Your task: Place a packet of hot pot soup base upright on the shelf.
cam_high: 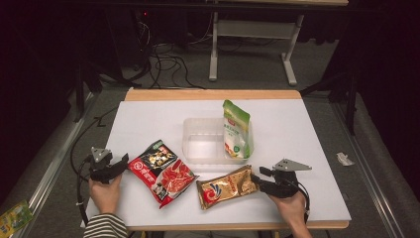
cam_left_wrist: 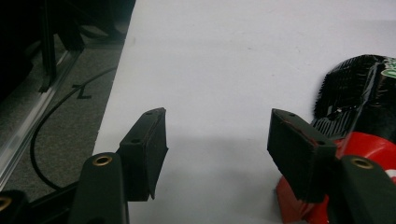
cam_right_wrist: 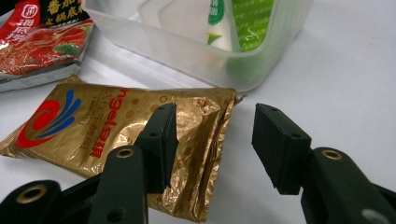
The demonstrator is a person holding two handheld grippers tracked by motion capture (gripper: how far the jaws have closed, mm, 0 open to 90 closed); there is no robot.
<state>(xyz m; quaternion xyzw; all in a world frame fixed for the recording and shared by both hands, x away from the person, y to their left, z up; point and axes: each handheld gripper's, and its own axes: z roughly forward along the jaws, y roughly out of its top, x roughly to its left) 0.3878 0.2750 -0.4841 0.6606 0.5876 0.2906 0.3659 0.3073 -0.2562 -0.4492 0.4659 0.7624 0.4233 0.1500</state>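
Our right gripper (cam_right_wrist: 212, 144) stands with its fingers (cam_right_wrist: 161, 140) apart, released, and the near edge of the gold pouch (cam_right_wrist: 112, 135) runs into the gap between them. One finger sits over the foil's crinkled end; the other (cam_right_wrist: 280, 144) stands over bare table (cam_right_wrist: 336, 84) just past that edge. Nothing is pinched yet, as far as we can see.

From the high view, the gold pouch (cam_high: 227, 186) lies flat with its long axis running left to right, slightly tilted, and its right end meets the right gripper (cam_high: 257, 179). So the pouch stretches away from the fingers towards the middle of the table, and we judge the coming move turns on closing across that short end seam.

Our left gripper (cam_left_wrist: 217, 140) is likewise released, fingers (cam_left_wrist: 149, 144) wide, with nothing between them. The red pouch (cam_left_wrist: 373, 149) lies just beside its one finger, touching or nearly so; we cannot tell which.

Beyond the gold pouch sits a clear bin (cam_high: 198, 144), near but apart from it, with a green pouch (cam_high: 236, 131) leaning upright in its right end. The right hand (cam_high: 292, 208) is plainly the nearer one to the gold pouch.
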